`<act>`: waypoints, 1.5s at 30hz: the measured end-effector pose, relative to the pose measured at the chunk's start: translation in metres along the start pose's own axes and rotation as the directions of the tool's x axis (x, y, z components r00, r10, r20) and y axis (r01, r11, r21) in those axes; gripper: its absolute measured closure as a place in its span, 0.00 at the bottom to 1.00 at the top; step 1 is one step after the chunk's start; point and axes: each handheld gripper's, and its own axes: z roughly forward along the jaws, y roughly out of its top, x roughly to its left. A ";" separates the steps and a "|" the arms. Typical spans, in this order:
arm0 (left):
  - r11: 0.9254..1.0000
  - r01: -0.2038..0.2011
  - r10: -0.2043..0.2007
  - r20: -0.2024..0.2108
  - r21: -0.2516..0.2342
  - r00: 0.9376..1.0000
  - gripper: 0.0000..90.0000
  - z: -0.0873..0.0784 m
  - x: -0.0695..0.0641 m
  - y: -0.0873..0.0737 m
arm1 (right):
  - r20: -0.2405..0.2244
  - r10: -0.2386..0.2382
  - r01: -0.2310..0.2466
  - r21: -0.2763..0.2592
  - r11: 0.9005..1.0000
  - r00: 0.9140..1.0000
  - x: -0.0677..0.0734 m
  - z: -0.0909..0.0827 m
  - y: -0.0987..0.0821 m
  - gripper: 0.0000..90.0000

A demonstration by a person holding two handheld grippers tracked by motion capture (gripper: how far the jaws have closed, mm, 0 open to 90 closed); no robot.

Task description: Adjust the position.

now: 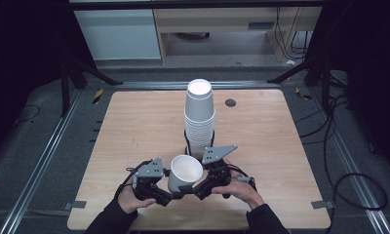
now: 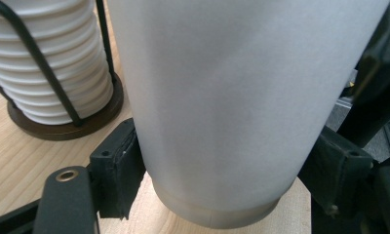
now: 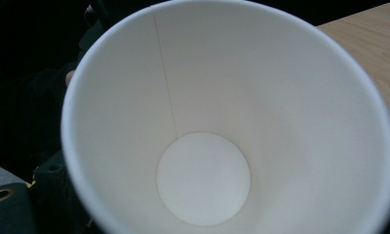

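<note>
A single white paper cup (image 1: 185, 171) sits tilted near the desk's (image 1: 134, 126) front edge, its mouth facing up and toward the far edge, in front of the tall stack of upturned white paper cups (image 1: 199, 117) in a black wire holder. The left gripper (image 1: 165, 196) has its jaws closed on the cup's lower wall. The right gripper (image 1: 195, 191) meets it at the cup's base; whether its jaws grip I cannot tell. The step in hand looks like handling one separated cup. Next, it needs steady, gentle pressure so the thin wall does not buckle.
</note>
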 end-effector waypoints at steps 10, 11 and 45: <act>1.000 -0.018 0.017 0.015 0.015 1.000 0.26 0.004 -0.003 0.000 | -0.017 -0.013 0.013 -0.015 1.000 1.000 0.002 0.004 -0.002 0.15; 1.000 -0.019 0.019 0.012 0.018 1.000 0.26 0.004 -0.004 0.000 | -0.015 -0.015 0.015 -0.015 1.000 1.000 0.002 0.004 -0.002 0.16; 0.973 0.229 -0.214 -0.333 0.007 0.919 0.17 -0.023 0.048 -0.031 | 0.369 -0.008 0.040 -0.079 0.996 0.929 -0.018 -0.082 0.002 0.16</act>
